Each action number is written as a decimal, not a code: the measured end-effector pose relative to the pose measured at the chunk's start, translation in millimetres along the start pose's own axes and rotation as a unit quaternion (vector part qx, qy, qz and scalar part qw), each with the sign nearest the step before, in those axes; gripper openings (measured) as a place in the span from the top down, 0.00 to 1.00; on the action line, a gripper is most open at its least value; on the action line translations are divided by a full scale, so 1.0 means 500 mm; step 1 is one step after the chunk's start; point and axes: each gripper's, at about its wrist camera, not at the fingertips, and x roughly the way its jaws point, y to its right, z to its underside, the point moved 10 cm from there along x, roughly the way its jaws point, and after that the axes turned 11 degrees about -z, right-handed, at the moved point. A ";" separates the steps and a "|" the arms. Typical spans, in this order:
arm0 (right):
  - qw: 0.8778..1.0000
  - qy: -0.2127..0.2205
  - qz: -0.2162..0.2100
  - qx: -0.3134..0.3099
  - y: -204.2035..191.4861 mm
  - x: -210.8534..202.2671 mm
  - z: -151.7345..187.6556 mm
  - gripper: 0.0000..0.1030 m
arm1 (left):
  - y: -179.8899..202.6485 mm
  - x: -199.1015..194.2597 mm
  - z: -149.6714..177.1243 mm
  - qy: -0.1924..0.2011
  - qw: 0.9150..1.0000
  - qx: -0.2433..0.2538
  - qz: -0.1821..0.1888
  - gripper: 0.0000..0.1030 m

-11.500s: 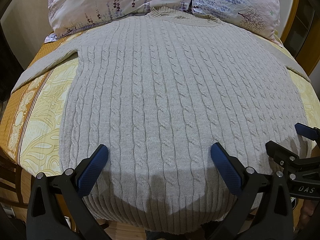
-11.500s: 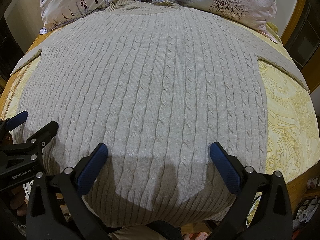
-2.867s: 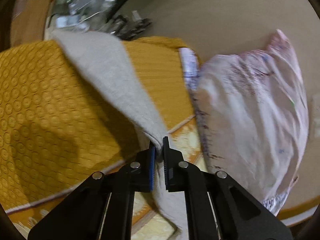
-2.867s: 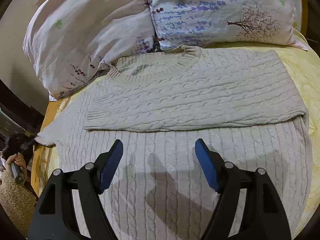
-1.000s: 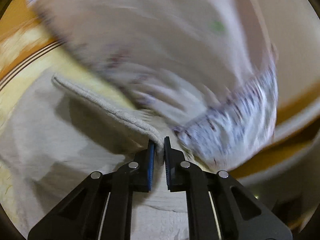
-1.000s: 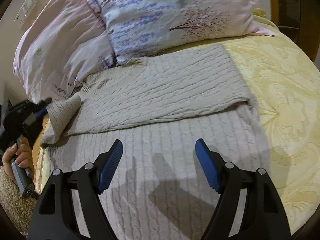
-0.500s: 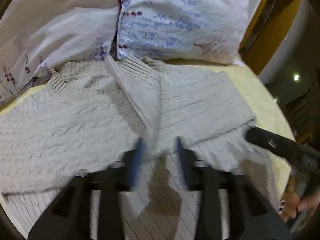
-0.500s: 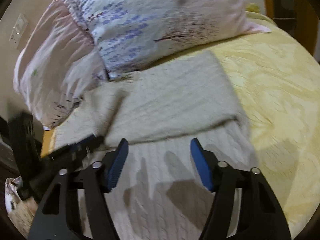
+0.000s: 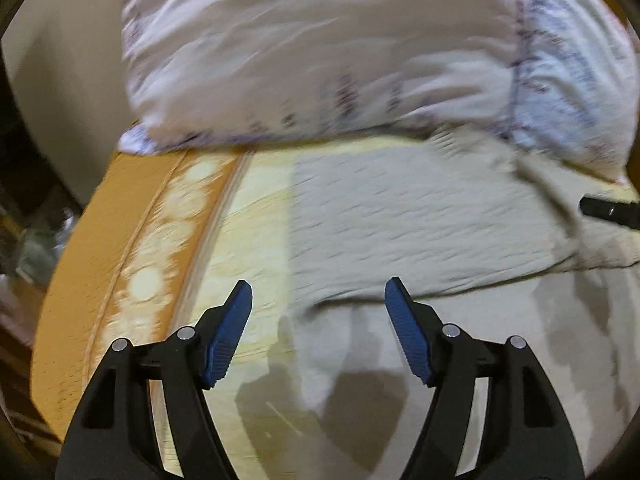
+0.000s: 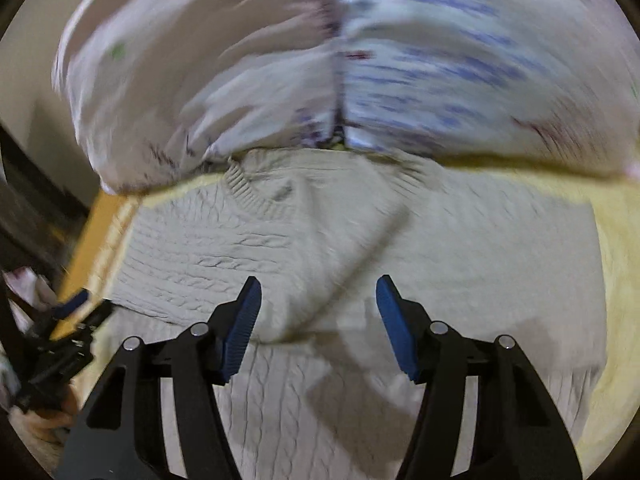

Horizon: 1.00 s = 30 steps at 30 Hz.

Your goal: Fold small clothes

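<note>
A beige cable-knit sweater (image 10: 460,240) lies flat on the bed, collar (image 10: 248,192) toward the pillows, with both sleeves folded across its chest. It also shows in the left wrist view (image 9: 420,220). My left gripper (image 9: 318,300) is open and empty, hovering over the sweater's left edge. It shows at the far left of the right wrist view (image 10: 68,312). My right gripper (image 10: 318,300) is open and empty above the folded sleeves at mid chest; part of it shows at the right of the left wrist view (image 9: 612,212).
Two floral pillows (image 10: 280,60) lie against the head of the bed behind the collar. A yellow patterned bedspread (image 9: 248,232) with an orange border (image 9: 92,260) covers the bed; its left edge drops off to dark clutter (image 9: 36,240).
My left gripper has let go of the left sleeve, which now lies across the chest, and has opened and swung back to the left edge. My right gripper moved toward the middle.
</note>
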 end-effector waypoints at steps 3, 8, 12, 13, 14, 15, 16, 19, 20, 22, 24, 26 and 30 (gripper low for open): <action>0.999 -0.016 0.044 -0.017 0.005 0.035 -0.004 0.55 | -0.025 0.025 0.019 -0.021 1.000 0.006 -0.011 0.32; 0.997 0.037 0.040 0.049 0.052 0.000 -0.010 0.91 | -0.015 0.055 0.027 -0.033 0.999 0.016 -0.017 0.32; 0.984 0.082 0.012 0.158 0.124 -0.052 0.045 0.93 | -0.016 0.062 0.026 -0.036 0.999 0.006 -0.014 0.32; 0.982 0.077 0.006 0.173 0.137 -0.049 0.059 0.92 | -0.017 0.065 0.025 -0.037 0.999 0.003 -0.013 0.32; 0.980 0.073 0.007 0.184 0.153 -0.045 0.070 0.89 | -0.017 0.069 0.023 -0.038 0.999 0.002 -0.012 0.32; 0.977 0.073 0.008 0.202 0.176 -0.047 0.076 0.87 | -0.016 0.068 0.023 -0.037 0.999 0.002 -0.012 0.32; 0.973 0.079 0.003 0.216 0.186 -0.049 0.076 0.87 | -0.018 0.069 0.020 -0.036 0.999 0.001 -0.012 0.32; 0.967 0.088 -0.007 0.239 0.215 -0.056 0.067 0.73 | -0.021 0.074 0.011 -0.035 0.999 0.000 -0.016 0.32; 0.967 0.084 -0.010 0.239 0.220 -0.052 0.065 0.72 | -0.022 0.076 0.008 -0.035 0.999 0.000 -0.018 0.32; 0.966 0.086 -0.026 0.241 0.224 -0.052 0.063 0.74 | -0.021 0.077 0.005 -0.033 0.999 0.000 -0.021 0.32; 0.961 0.093 -0.047 0.257 0.229 -0.058 0.063 0.73 | -0.021 0.079 0.003 -0.034 0.999 0.000 -0.021 0.32; 0.943 0.111 -0.086 0.303 0.241 -0.068 0.068 0.59 | -0.020 0.080 0.006 -0.037 0.999 -0.001 -0.021 0.32; 0.931 0.134 -0.089 0.327 0.276 -0.082 0.066 0.47 | -0.021 0.082 0.009 -0.041 0.999 -0.004 -0.018 0.32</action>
